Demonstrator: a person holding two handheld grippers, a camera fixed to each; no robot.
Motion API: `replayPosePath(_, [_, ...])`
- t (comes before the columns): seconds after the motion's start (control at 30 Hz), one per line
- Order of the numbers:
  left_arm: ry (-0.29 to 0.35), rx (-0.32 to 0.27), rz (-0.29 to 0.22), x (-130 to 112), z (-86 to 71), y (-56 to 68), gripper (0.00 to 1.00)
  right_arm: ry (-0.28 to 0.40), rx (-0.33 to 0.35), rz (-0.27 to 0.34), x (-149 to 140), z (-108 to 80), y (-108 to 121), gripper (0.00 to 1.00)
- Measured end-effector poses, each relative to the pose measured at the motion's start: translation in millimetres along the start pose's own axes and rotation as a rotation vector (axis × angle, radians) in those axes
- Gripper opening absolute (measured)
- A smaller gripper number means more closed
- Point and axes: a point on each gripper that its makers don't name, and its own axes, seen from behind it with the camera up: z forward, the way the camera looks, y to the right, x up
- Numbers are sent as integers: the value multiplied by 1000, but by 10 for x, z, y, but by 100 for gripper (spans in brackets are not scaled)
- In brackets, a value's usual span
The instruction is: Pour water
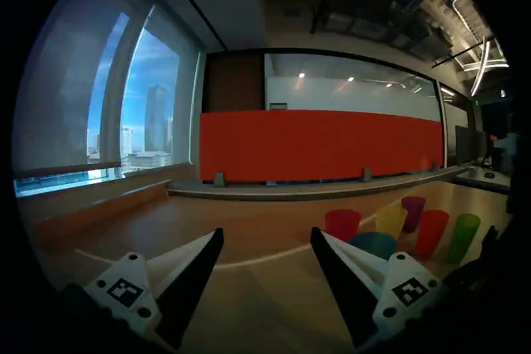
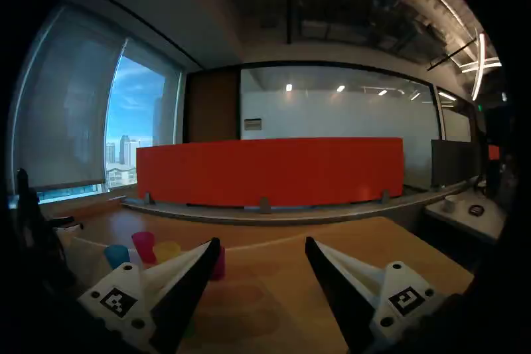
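Standing upright on wooden table, long axes vertical, mouths up: cups, six counted in left gripper view, namely red cup, yellow cup, purple cup, orange cup, green cup, blue cup. Grouped close together, overlapping in sight; touching or apart, not possible to tell. Position relative to left gripper: ahead and off to the right, blue cup nearest, partly hidden behind right-hand finger. Position relative to right gripper: ahead and off to the left, low beside left-hand finger; four cups made out there with certainty, purple cup half hidden by that finger. Cluster therefore judged to lie between the two grippers, probably nearer to left gripper, going by apparent size. Left gripper: one; spread wide, nothing between fingers, nothing held. Right gripper: one; likewise spread wide, nothing held. Contents of cups: not discernible; no telling which holds water. Judged requirement for coming move: turn inward toward cluster, fingers brought level on either side of one upright cup wall, side-on grasp across vertical axis. Background: red partition, one, along far edge of table; window, at left.
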Motion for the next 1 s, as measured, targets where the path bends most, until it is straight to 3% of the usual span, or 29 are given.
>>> replayPosePath(0.57, [0, 1, 1, 0, -4, -9, 98, 29, -11, -56, -122, -12, -12, 99])
replayPosePath(1.0, [0, 1, 1, -4, -9, -16, 98, 67, -89, -37, -293, 185, 130, 99])
